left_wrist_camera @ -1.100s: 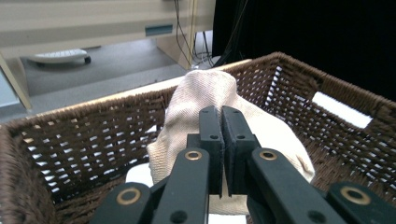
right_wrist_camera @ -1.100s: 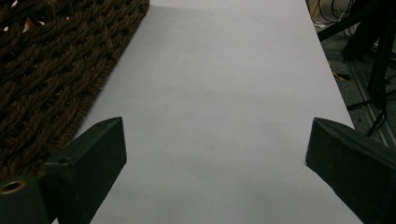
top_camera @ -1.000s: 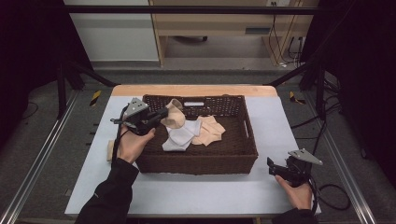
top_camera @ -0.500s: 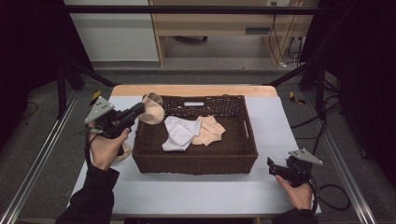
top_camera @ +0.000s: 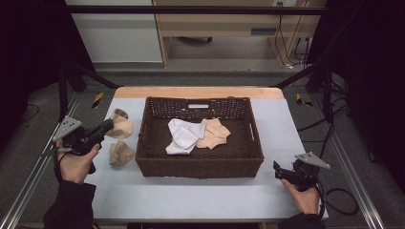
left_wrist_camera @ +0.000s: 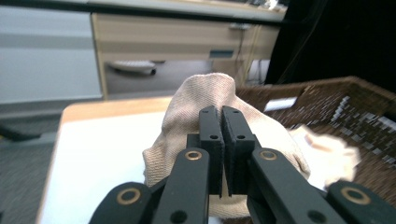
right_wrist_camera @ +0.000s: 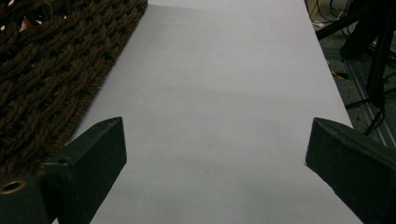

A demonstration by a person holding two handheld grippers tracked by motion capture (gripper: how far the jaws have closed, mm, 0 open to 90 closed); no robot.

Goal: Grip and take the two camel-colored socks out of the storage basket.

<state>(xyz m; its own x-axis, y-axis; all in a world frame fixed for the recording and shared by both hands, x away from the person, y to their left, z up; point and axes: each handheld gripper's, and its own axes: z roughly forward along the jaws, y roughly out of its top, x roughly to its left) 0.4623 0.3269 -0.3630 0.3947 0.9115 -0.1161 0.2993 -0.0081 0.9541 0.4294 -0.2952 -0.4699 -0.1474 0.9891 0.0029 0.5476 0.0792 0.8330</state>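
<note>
Holding a beige sock (top_camera: 121, 127) pinched in our left gripper (top_camera: 108, 127) just above another already out (top_camera: 121, 152), we judge two, perhaps more, remain in the basket (top_camera: 199, 167) beside it; right gripper (top_camera: 282, 171) spread, idle.

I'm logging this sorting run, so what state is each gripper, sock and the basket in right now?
Left gripper: jaws shut on the beige knitted sock, held left of the basket.
Beige knitted sock: pinched, bunched, outside the basket.
Second tan sock: crumpled, lying on the white table beside the basket.
Dark brown woven wicker basket: upright, open-topped.
White cloth: crumpled inside the basket.
Peach cloth: crumpled inside, touching the white cloth.
Right gripper: jaws open, nothing between them.
</note>
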